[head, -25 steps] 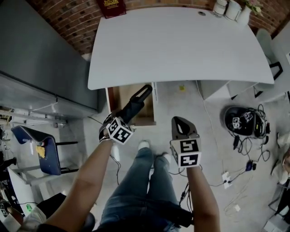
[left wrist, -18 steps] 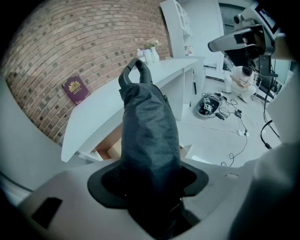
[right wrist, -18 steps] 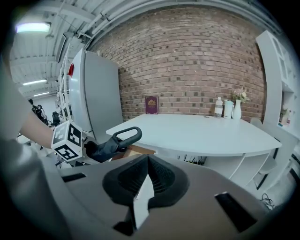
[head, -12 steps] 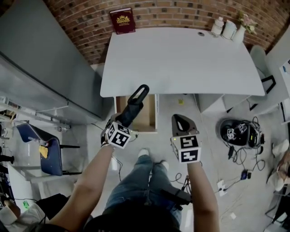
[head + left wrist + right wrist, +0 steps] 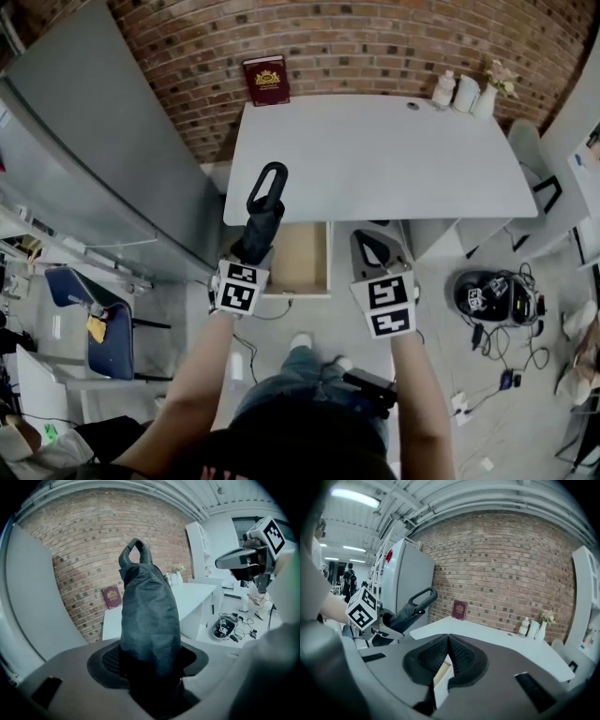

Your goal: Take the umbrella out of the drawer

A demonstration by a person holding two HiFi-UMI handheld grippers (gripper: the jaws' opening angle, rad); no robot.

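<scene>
My left gripper (image 5: 251,251) grips the umbrella (image 5: 265,202) around its body to hold it clear above the drawer (image 5: 302,262); my right gripper (image 5: 375,246) is closed and empty.

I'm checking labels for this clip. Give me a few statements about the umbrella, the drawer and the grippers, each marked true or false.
1. The left gripper is shut on the umbrella. True.
2. The umbrella lies inside the drawer. False: it is held up outside the drawer, in the left gripper.
3. The drawer is open. True.
4. The right gripper holds a book. False: its fingers are together with nothing between them; the red book stands on the table against the brick wall.
</scene>
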